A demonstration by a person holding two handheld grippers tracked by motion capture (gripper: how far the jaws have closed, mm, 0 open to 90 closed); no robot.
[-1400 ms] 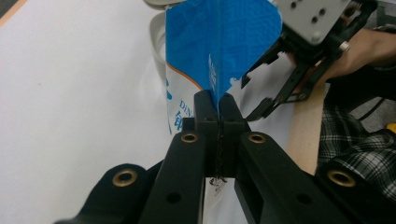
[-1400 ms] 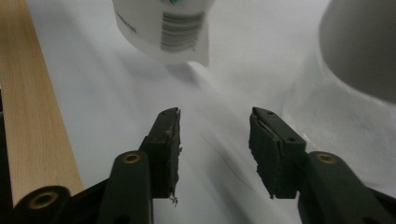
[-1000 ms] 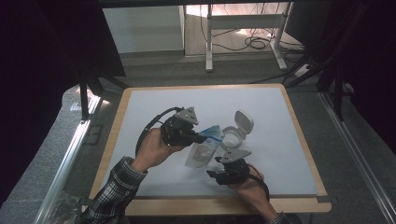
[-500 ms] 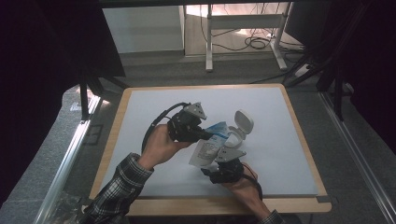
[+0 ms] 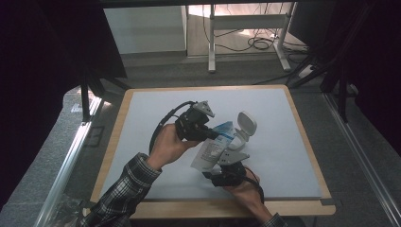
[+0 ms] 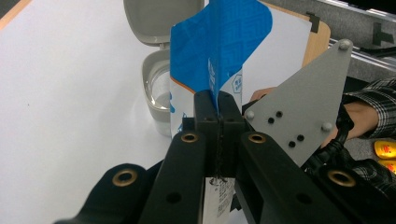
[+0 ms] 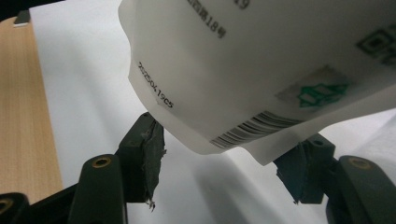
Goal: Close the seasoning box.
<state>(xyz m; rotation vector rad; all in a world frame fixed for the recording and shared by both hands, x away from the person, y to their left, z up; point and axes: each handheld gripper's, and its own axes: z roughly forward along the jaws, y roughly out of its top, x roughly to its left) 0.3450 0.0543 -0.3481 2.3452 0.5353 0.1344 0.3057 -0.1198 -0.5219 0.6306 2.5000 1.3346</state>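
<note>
A white pouch with a blue top (image 5: 211, 150) stands tilted over the white table mat (image 5: 156, 118), its top leaning toward a small clear container (image 5: 235, 142) whose grey flip lid (image 5: 247, 124) is up. My left gripper (image 5: 211, 135) is shut on the pouch's blue top edge (image 6: 219, 51); the container (image 6: 156, 91) lies just beyond it. My right gripper (image 5: 221, 174) sits at the pouch's lower end. In the right gripper view its jaws (image 7: 224, 163) stand wide apart with the pouch's printed bottom (image 7: 261, 70) hanging over the gap.
The mat lies on a wooden board (image 5: 113, 156) with a bare rim along the left and front. A metal rail (image 5: 71, 161) runs beside the table on the left. Desk legs and cables (image 5: 250, 42) stand on the floor beyond the far edge.
The left gripper has carried the pouch's top up and to the right, toward the container, so the pouch stands steeper. The right gripper has shifted left under the pouch's bottom.
</note>
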